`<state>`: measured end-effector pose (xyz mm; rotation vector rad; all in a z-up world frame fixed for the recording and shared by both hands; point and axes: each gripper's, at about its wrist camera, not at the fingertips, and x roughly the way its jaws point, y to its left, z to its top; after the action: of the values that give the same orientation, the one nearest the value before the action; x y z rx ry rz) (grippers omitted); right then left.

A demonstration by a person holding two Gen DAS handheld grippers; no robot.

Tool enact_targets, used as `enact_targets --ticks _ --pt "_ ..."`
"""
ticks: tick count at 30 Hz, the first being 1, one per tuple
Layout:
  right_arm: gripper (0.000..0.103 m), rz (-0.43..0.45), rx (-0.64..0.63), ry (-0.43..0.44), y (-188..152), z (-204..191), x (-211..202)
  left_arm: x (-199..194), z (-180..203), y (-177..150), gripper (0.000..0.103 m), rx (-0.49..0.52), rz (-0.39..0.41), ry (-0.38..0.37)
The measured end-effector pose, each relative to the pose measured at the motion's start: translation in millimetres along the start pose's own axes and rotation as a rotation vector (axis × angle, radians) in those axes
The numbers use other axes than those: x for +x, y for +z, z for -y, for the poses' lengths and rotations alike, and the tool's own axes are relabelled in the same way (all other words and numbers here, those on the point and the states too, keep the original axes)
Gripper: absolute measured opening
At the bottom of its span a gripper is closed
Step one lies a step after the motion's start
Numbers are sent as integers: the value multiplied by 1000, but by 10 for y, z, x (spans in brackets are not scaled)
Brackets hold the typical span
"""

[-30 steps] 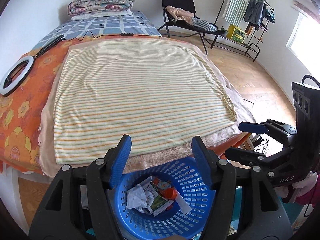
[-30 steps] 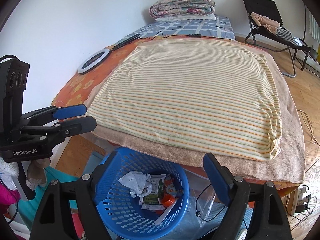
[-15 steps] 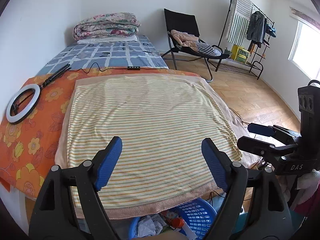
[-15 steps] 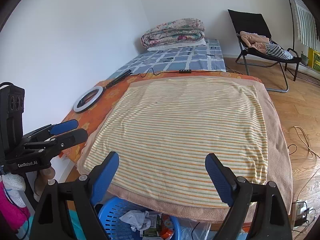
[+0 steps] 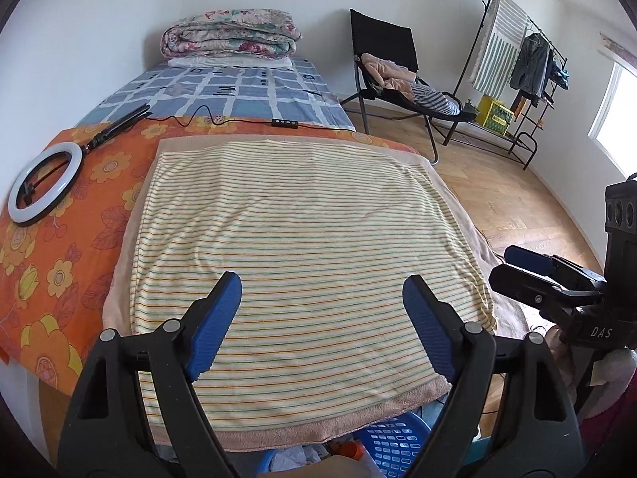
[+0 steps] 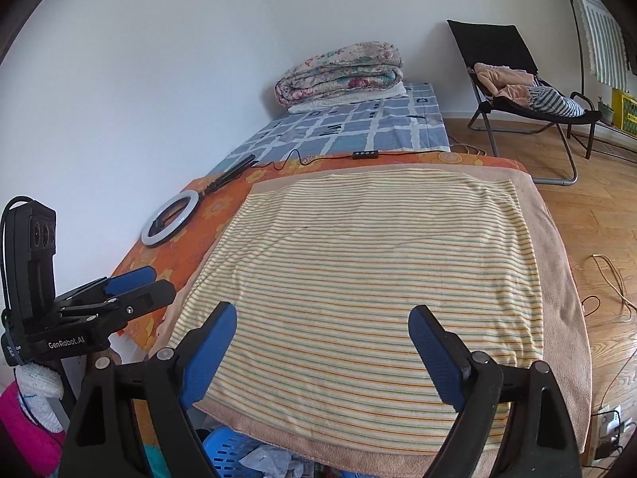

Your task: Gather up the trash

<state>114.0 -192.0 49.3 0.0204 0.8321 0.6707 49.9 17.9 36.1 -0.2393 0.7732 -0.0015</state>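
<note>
A blue plastic basket (image 5: pixel 392 444) holding crumpled paper and wrappers (image 5: pixel 292 458) stands on the floor below the bed's near edge; only its top shows, also in the right wrist view (image 6: pixel 229 452). My left gripper (image 5: pixel 322 320) is open and empty, held over the near part of the striped towel (image 5: pixel 306 247). My right gripper (image 6: pixel 322 348) is open and empty above the same towel (image 6: pixel 378 279). Each gripper shows from the side in the other's view, the right one (image 5: pixel 529 269) and the left one (image 6: pixel 139 283).
The bed has an orange flowered sheet (image 5: pixel 51 247), a ring light (image 5: pixel 43 187) with its cable, and a folded quilt (image 5: pixel 231 34) at the far end. A black chair with clothes (image 5: pixel 398 75) and a clothes rack (image 5: pixel 521 59) stand on the wooden floor to the right.
Both grippers have risen and tilted up from over the basket to face the bed. The basket has dropped to the bottom edge of both views. The jaws stand wider apart.
</note>
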Motion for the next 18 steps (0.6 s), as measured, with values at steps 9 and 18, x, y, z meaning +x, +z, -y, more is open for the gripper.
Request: enact_targets --ticks 9,18 --pt "90 -4 -9 -10 -24 27 62 -7 -23 17 86 -25 10 1" --pt "90 -8 -1 -16 -38 44 76 27 -20 -24 86 -32 -6 2"
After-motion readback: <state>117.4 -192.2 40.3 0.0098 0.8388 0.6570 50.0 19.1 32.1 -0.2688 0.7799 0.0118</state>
